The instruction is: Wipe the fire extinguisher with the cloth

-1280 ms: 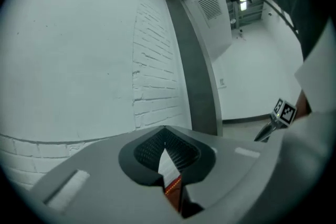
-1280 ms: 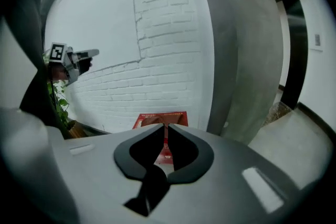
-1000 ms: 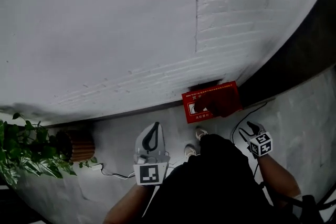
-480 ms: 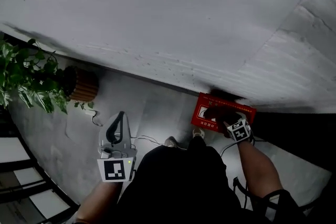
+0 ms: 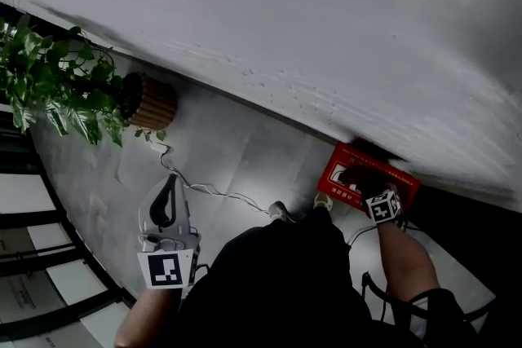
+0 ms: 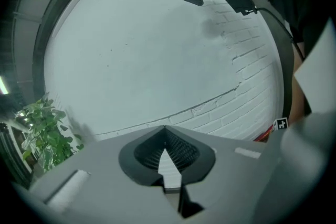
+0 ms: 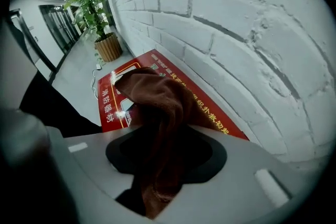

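Observation:
A red fire-extinguisher box stands on the floor against the white brick wall; the extinguisher itself is hidden. My right gripper points steeply down at the box, its jaws closing on a brown cloth. In the right gripper view the cloth runs out between the jaws and drapes onto the box lid. Well to the left, my left gripper is held out over the floor; in its own view it is shut and holds nothing.
A leafy plant in a ribbed wooden pot stands by the wall at the left. A thin cable trails across the grey floor toward the person's feet. The brick wall fills the far side.
My right gripper has dropped from beside the person's body onto the red box with the cloth. The left gripper has swung out to the left, and the head view has turned.

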A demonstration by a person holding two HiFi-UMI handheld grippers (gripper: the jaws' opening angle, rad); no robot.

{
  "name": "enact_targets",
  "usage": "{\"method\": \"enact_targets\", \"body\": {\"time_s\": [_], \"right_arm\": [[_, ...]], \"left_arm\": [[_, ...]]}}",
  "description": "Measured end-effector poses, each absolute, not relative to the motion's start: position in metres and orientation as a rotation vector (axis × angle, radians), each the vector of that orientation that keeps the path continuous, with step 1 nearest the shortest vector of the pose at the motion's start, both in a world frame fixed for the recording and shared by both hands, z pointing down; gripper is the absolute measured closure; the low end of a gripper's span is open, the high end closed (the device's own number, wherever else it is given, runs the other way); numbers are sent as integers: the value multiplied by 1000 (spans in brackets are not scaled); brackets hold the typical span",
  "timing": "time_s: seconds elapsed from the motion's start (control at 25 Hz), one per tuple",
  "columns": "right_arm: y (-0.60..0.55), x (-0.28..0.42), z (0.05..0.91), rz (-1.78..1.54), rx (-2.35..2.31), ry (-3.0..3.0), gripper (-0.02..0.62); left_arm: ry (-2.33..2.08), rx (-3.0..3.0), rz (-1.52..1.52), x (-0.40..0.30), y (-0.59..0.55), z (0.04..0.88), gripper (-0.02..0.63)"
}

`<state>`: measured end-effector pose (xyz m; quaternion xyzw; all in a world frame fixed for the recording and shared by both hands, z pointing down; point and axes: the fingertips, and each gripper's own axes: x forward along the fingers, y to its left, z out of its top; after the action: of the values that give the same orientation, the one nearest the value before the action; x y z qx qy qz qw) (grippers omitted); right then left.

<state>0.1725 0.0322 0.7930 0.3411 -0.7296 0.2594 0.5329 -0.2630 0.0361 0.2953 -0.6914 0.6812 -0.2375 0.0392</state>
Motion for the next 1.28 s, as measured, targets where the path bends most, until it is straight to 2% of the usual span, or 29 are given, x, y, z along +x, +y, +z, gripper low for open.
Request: {"method": "enact_targets", "body": {"time_s": [0.04,0.12,0.4,0.68,1.04,1.28], "right_arm": [[30,173,794,614,806,-1737,472],[24,168,793,600,773,-1748,523],[-30,78,772,447,644,-1985,532],[-67,11,782,477,579,-2057,532],[-65,22,791,553,556,-2064,537],[-50,80,783,606,608,-2007,538]], "left_arm": [[2103,-2111,-735,-267,38,296,606],[2130,-2104,-739,-271,39,300,606],[2176,-2066,-775,-274,43,302,606],[2233,-1957,-840,-292,61,287,606],[2252,-1912,-854,-296,67,282,606],[2186,-2005,-816,-279,45,288,606]]}}
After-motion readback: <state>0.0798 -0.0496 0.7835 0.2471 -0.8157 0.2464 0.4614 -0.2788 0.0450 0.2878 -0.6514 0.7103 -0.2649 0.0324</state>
